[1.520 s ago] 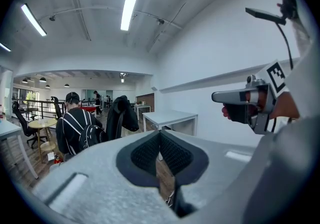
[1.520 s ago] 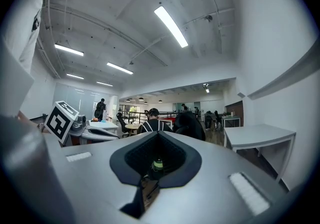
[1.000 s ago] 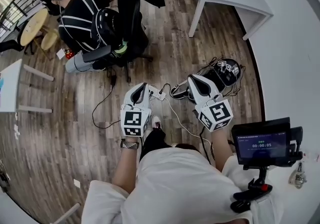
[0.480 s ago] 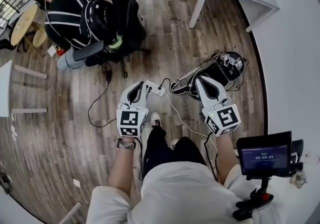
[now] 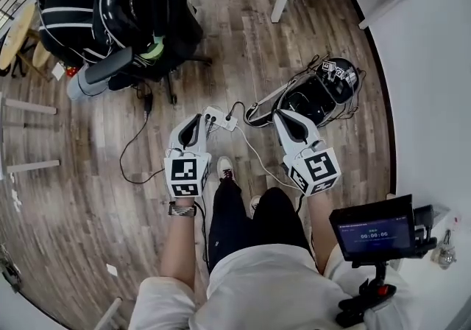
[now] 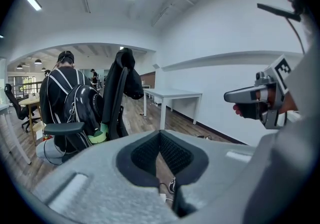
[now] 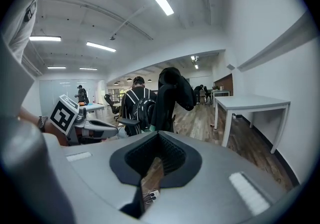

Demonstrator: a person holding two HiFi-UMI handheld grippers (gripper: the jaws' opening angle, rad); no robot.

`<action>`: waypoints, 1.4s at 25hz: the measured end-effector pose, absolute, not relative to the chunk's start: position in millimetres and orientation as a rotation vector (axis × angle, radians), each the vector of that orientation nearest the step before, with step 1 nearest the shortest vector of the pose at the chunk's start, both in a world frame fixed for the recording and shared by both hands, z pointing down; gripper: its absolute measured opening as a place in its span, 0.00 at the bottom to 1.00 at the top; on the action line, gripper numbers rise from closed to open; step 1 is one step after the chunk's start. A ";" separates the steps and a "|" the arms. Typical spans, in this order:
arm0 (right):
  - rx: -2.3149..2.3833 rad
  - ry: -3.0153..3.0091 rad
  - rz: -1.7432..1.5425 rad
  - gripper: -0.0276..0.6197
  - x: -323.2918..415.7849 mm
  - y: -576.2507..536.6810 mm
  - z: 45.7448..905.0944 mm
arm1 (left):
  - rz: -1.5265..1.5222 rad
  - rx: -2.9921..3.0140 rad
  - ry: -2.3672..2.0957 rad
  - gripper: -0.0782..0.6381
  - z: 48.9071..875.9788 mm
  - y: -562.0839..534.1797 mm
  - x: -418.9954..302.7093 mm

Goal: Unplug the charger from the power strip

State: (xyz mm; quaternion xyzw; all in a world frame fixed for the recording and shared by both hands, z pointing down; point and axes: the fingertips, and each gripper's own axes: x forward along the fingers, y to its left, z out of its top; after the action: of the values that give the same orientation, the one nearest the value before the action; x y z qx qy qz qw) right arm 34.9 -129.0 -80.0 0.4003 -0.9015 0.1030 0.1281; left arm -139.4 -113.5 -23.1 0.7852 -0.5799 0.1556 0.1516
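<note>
Jaws together, both empty: left gripper (image 5: 196, 120), right gripper (image 5: 280, 116). White power strip (image 5: 218, 118) on floor (image 5: 96, 174), just beside left gripper. On it charger (image 5: 229, 118): small dark plug, detail unclear. I judge it light, rigid; strip may lift too, so pin strip, pinch plug body, not cord. Strip long axis diagonal in head view, upper-left to lower-right; plug likely faces up.

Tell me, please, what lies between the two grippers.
Head view: the white power strip, with cables plugged in, lies between the left gripper and right gripper.
</note>
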 end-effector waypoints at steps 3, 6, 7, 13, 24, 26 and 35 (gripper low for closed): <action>1.165 -2.619 0.313 0.05 34.4 -130.7 -57.3 | 0.448 2.256 -1.660 0.11 -8.0 -115.6 -137.3; 1.157 -2.617 0.325 0.05 34.5 -136.0 -30.6 | 0.461 2.247 -1.665 0.11 15.7 -121.4 -137.8; 1.154 -2.616 0.327 0.05 34.3 -137.9 -21.8 | 0.464 2.236 -1.669 0.11 25.7 -123.0 -138.1; 1.120 -2.613 0.366 0.05 36.8 -135.0 35.5 | 0.486 2.194 -1.656 0.11 82.9 -121.9 -129.0; 1.119 -2.596 0.389 0.05 46.7 -151.6 155.3 | 0.539 2.197 -1.616 0.11 205.6 -129.4 -113.3; 1.118 -2.592 0.380 0.05 46.5 -155.6 176.0 | 0.527 2.206 -1.605 0.11 229.2 -133.3 -111.0; 1.113 -2.563 0.355 0.05 55.6 -155.4 270.6 | 0.552 2.179 -1.612 0.11 327.7 -139.7 -112.7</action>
State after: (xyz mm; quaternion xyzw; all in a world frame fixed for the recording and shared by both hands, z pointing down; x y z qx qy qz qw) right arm 55.6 -155.4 270.6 0.3900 -0.8980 0.1245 0.1615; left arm -112.7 -139.7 327.7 0.7738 -0.5726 0.1959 0.1867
